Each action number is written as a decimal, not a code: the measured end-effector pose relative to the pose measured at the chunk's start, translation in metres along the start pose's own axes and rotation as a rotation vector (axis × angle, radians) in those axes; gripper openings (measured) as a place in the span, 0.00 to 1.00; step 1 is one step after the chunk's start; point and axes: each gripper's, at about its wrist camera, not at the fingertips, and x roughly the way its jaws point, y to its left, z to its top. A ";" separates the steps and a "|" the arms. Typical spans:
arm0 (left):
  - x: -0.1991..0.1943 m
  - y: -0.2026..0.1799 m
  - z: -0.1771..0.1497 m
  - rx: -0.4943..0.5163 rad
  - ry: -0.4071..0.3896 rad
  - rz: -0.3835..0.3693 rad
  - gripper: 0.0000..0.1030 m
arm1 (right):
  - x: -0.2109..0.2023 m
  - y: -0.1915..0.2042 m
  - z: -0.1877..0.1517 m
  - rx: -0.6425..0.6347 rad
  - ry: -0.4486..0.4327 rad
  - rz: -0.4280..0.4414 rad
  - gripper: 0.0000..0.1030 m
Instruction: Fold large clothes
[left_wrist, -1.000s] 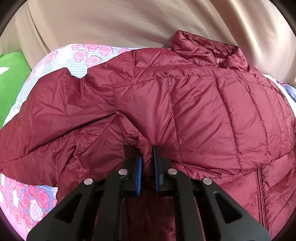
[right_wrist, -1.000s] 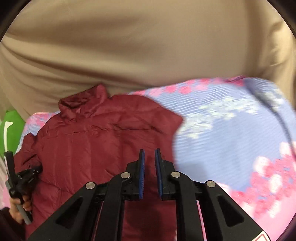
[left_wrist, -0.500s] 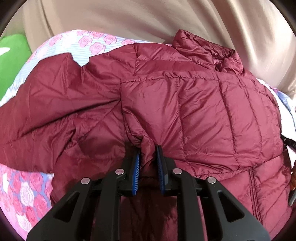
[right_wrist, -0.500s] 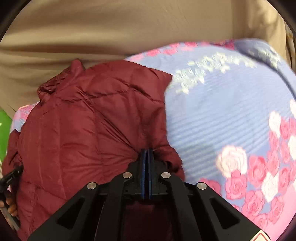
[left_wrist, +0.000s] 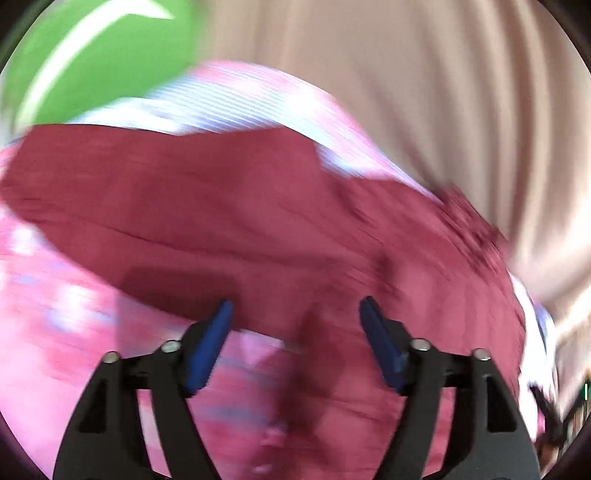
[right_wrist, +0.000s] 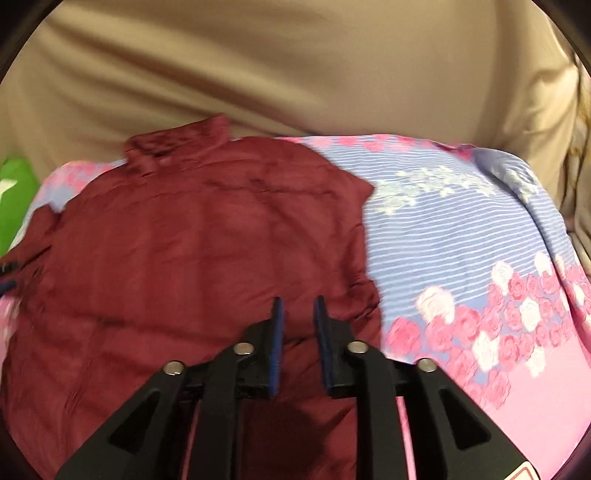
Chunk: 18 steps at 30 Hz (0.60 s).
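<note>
Opening left tongs (left_wrist: 295, 314) above maroon jacket (right_wrist: 207, 251); right tongs (right_wrist: 297, 314) opening

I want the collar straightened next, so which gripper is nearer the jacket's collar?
Probably the right gripper, low on the jacket below its collar. The left gripper is off by the sleeve side.

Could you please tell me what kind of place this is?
Probably a bedroom at home. A maroon puffer jacket lies spread on a rose-print bedsheet that seems to cover a bed, a beige curtain hangs behind it, and a green cushion sits at the edge.
</note>
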 end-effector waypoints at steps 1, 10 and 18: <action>-0.004 0.022 0.010 -0.036 -0.012 0.052 0.70 | -0.004 0.004 -0.003 -0.001 0.010 0.027 0.25; -0.022 0.229 0.058 -0.448 -0.066 0.277 0.65 | -0.014 0.042 -0.036 -0.030 0.072 0.099 0.32; -0.025 0.202 0.093 -0.351 -0.086 0.138 0.00 | -0.021 0.059 -0.055 -0.016 0.108 0.094 0.35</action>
